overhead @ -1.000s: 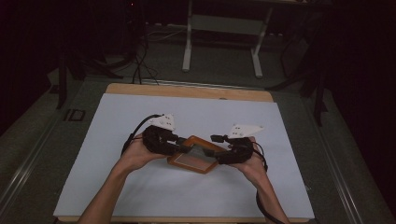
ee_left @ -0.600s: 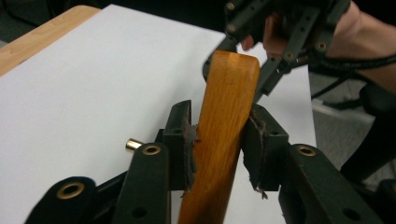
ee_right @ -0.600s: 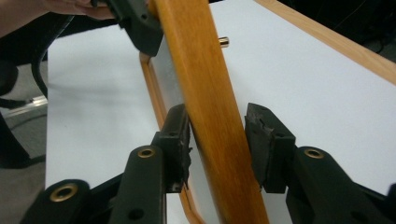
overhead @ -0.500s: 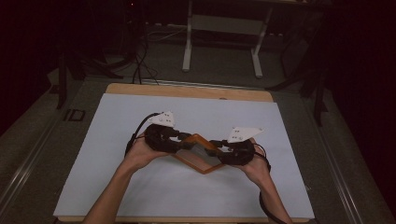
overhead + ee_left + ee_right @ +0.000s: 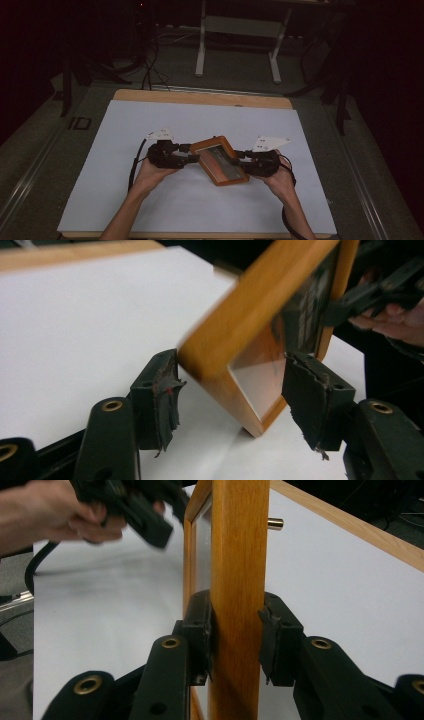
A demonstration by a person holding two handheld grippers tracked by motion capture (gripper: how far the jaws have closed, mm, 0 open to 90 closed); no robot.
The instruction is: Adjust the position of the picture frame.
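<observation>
**Wooden frame held over the white table mat**

The table (image 5: 200,97), its wooden edge showing at the far side, carried a white mat (image 5: 150,125) that covered most of its top. Near the middle of the mat sat the wooden frame (image 5: 220,160), a shallow tray-like piece with an orange-brown rim and a glass pane; a dark printed sheet could be seen inside it, behind the glass, though its wording was too blurred to read. A small brass peg (image 5: 275,523) stuck out from the frame's back.

In the high view the frame lay slanted between the two hands. The right gripper (image 5: 235,635) clamped one long edge of the rim, its pads pressing the wood on both sides; its jaws had just been closing on that edge. The left gripper (image 5: 227,390) stood at the frame's other end with its jaws apart, having just been opening. The frame's lower corner sat between them, one pad right at the wood, the other clear of it. That corner rested on or just above the mat; which one could not be told.
</observation>
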